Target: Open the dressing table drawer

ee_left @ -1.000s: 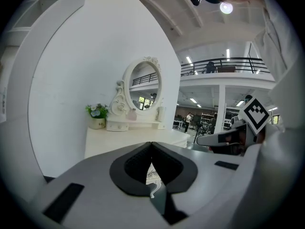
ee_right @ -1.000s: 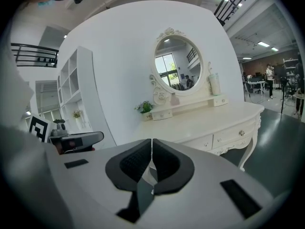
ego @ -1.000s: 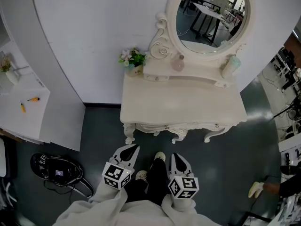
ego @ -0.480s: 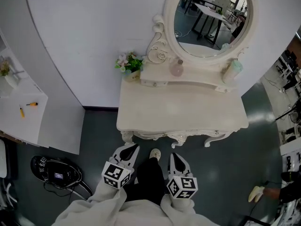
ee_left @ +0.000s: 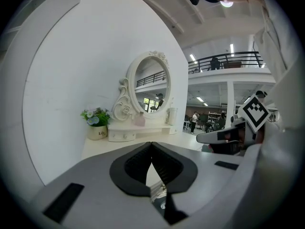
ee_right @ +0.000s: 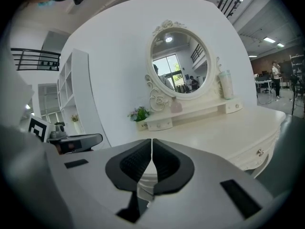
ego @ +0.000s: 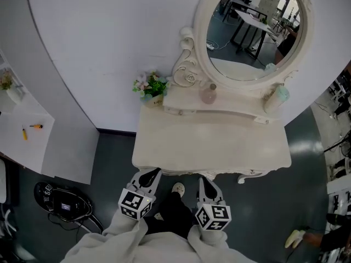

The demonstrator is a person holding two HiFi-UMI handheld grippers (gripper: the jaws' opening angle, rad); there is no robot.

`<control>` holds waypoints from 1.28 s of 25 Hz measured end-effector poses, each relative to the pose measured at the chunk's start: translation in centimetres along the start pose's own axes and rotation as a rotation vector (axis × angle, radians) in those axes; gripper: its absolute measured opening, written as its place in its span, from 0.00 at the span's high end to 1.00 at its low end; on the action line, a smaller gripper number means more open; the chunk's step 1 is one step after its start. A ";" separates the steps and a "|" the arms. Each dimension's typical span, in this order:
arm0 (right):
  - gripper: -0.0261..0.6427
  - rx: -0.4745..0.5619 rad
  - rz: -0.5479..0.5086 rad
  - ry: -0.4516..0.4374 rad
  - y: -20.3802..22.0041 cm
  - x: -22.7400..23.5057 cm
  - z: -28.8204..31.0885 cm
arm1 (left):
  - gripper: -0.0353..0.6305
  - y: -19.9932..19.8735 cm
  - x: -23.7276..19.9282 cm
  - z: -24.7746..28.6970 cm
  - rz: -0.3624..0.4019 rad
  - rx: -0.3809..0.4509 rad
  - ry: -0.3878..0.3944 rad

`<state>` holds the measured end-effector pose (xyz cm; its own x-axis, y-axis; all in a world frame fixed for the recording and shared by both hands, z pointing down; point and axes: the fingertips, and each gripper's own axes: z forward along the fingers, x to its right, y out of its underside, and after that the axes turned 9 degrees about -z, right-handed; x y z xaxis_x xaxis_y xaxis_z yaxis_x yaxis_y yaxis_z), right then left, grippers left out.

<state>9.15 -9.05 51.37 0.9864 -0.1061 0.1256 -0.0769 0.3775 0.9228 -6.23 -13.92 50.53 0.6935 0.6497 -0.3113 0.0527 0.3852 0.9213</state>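
My left gripper (ego: 149,174) and right gripper (ego: 204,182) are both pinched closed on nothing. The dressing table (ego: 211,141) stands at twelve o'clock, near both tips. Its drawer (ee_right: 255,156) front is at two o'clock from my right gripper.

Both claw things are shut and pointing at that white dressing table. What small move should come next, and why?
Probably spread the right gripper and ease it down toward the small knob on the front of the dressing table. It and the left gripper are both shut on nothing and sit short of the table's front edge, and shut jaws can't take hold of a knob.
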 end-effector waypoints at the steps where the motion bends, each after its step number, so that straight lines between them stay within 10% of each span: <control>1: 0.91 -0.002 -0.002 -0.005 -0.2 0.3 0.6 | 0.92 -0.1 -0.3 0.6 -0.002 -0.001 -0.005; 32: 0.91 -0.058 -0.013 -0.064 -4.8 10.1 14.3 | 0.92 -1.9 -6.6 18.9 -0.009 -0.023 -0.103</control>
<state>17.44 -25.06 53.40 0.9758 -0.1689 0.1385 -0.0540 0.4278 0.9022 2.72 -31.36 55.20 0.7635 0.5758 -0.2924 0.0434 0.4061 0.9128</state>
